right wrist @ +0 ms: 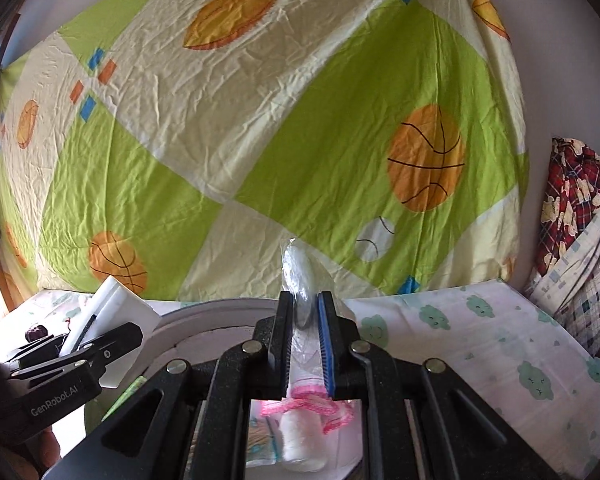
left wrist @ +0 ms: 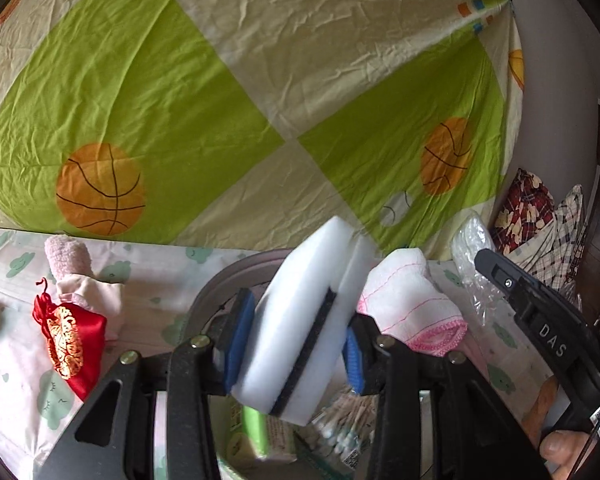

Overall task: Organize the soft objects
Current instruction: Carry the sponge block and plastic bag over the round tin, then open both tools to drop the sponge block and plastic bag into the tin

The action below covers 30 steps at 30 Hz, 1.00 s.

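My left gripper [left wrist: 296,344] is shut on a white sponge block [left wrist: 300,300] with a black layer through its middle; the blue pads [left wrist: 238,344] press both sides. It hangs tilted above a grey round basin [left wrist: 216,288]. My right gripper [right wrist: 304,320] is shut on a clear plastic bag [right wrist: 298,272] with something white inside, which sticks up past the fingertips. Below it lie a white cloth with pink edging [right wrist: 312,398] and a white roll [right wrist: 300,436]. The right wrist view shows the left gripper [right wrist: 88,332] and the sponge [right wrist: 116,308] at the left.
A red pouch with gold print [left wrist: 72,340] and a pink towel roll [left wrist: 68,256] lie on the cloud-print sheet [right wrist: 480,352]. A pack of cotton swabs [left wrist: 348,428] and green packets [left wrist: 256,428] sit in the basin. The basketball-print sheet [left wrist: 220,100] hangs behind; piled clothes [right wrist: 572,200] are at the right.
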Available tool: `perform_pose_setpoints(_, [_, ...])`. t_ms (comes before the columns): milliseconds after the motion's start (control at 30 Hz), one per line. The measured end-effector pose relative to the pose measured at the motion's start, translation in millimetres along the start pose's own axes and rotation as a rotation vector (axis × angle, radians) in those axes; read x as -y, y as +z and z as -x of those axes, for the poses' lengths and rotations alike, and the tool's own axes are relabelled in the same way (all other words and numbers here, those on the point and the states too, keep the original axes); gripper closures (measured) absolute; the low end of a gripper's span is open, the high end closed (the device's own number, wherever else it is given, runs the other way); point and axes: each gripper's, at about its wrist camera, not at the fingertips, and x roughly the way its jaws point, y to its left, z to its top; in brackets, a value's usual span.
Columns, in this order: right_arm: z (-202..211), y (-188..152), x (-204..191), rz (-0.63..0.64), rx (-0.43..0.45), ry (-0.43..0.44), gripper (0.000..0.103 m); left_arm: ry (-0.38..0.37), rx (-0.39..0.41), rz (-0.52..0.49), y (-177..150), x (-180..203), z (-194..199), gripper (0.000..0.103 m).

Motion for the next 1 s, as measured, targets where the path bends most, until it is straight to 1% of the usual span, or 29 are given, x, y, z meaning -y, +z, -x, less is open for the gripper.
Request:
perform_pose_setpoints(100, [-6.7,-2.8,-0.1,0.025,-0.021,-0.017,0.089,0.005,-0.022,-0.014,-1.8,11.4,-11.3,0.064])
perform_pose_setpoints(233, [-15.6,-8.1,-2.3,0.047,-0.054,-0.027,0.089,0.034,-0.055,-0.028,-3.1,23.8,-23.8,0.064])
perform_pose_setpoints(400, [-22.0,-13.7,-5.6,0.066,-0.081,-0.031,0.089,0.057,-0.087,-0.039,-6.9,28.3,-33.1,0.064])
perform_pose_setpoints(533, [-26.8,-17.4,-6.8,0.071,-0.099,-0.030,0.089,0.088,-0.082,-0.074,-6.8,30.6,-33.9,0.064])
perform_pose_setpoints(633, [-30.8,-20.4,-9.0,0.078,-0.118,-0.029,0.089,0.098,-0.091,-0.078,-6.2,29.4,-35.4,0.064])
perform_pose_setpoints(667, [-31.9,-21.1,-9.8,0.081,-0.123,-0.028,0.089,0.099,-0.092,-0.078,-5.9,28.5,-35.8,0.065])
perform_pose_setpoints(700, [-33.0,-22.0,-10.6,0.083,-0.128,-0.025,0.089,0.101,-0.094,-0.082,-5.6,28.3,-36.6,0.069])
perform_pose_setpoints(833, [-36.5,-25.2,-14.4,0.097,-0.148,-0.018,0.089,0.100,-0.115,-0.101,-5.5,28.2,-43.1,0.069])
perform_pose_setpoints(1000, [-38.7,-28.5,-19.1,0.108,-0.166,0.000,0.088,0.111,-0.119,-0.119,-5.4,29.0,-42.8,0.068])
